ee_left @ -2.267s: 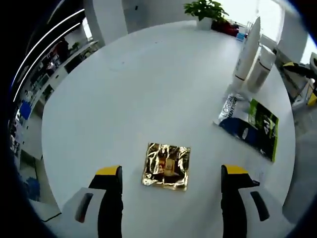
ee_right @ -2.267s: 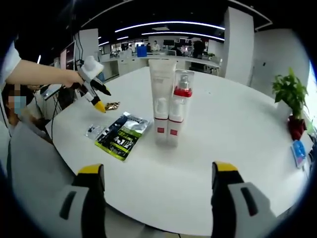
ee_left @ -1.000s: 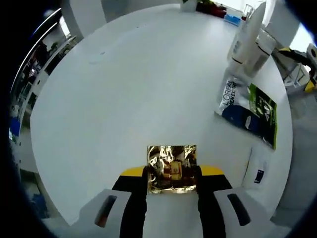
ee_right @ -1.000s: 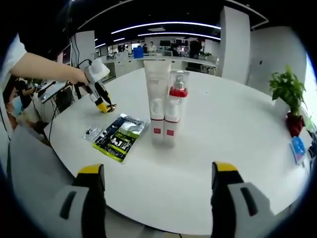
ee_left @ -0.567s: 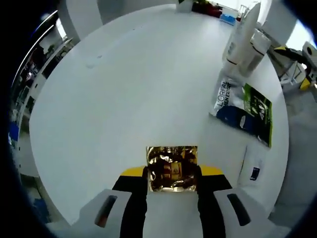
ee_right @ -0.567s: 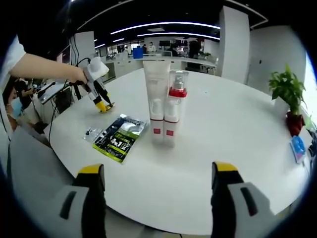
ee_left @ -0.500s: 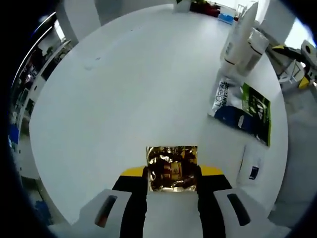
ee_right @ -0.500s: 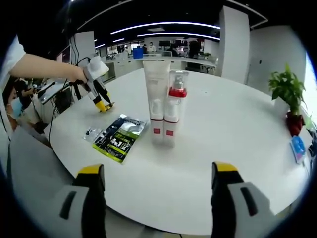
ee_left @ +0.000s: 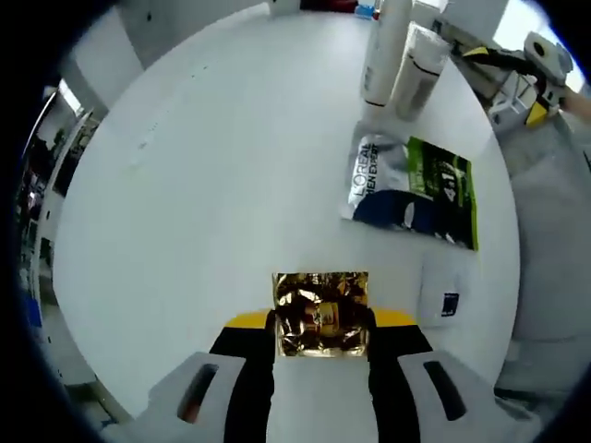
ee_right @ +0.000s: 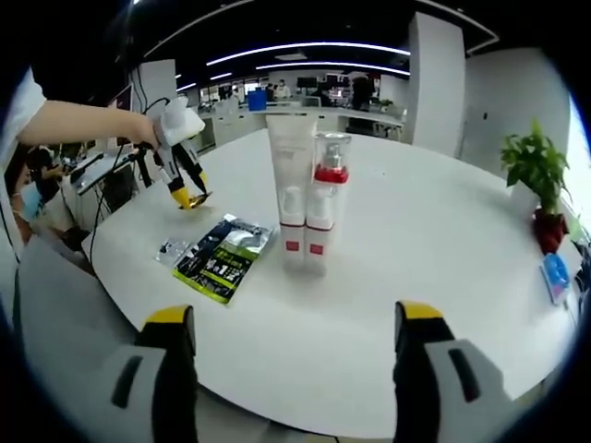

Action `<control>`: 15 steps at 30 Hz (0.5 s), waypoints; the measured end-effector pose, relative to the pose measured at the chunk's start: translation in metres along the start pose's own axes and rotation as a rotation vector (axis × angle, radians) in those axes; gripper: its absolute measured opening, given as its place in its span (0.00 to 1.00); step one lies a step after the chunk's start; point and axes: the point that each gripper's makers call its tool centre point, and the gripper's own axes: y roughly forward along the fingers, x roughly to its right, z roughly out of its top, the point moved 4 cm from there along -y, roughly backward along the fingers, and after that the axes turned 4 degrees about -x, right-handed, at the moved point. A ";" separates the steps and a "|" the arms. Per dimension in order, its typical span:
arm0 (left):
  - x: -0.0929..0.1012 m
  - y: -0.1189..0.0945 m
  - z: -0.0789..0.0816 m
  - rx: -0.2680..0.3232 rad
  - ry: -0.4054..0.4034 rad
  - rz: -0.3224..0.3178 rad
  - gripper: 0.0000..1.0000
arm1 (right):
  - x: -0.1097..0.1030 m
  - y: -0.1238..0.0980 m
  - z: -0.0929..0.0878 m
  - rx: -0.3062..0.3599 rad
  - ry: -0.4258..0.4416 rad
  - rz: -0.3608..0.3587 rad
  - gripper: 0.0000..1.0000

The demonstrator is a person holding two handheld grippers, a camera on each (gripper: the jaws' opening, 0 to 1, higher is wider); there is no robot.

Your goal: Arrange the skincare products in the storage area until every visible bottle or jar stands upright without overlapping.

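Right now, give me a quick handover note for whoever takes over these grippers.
Left hand-held gripper: shut on the gold foil sachet, held over the white table.
Right hand-held gripper: open, holding nothing, near the table edge.
Standing upright, close side by side: white tube and red-collared pump bottle.
Lying flat near them: black-and-green sachet and small clear packet.
Done: gold sachet gripped.
Left: place it in the group without overlap; sort the flat packets.
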 end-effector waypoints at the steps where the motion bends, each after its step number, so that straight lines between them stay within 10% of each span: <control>1: 0.002 0.000 0.001 -0.004 0.010 -0.004 0.36 | 0.000 0.000 0.000 0.000 0.000 0.001 0.90; 15: 0.029 0.013 0.020 -0.052 0.143 -0.062 0.36 | 0.001 0.000 0.000 0.000 0.004 -0.004 0.89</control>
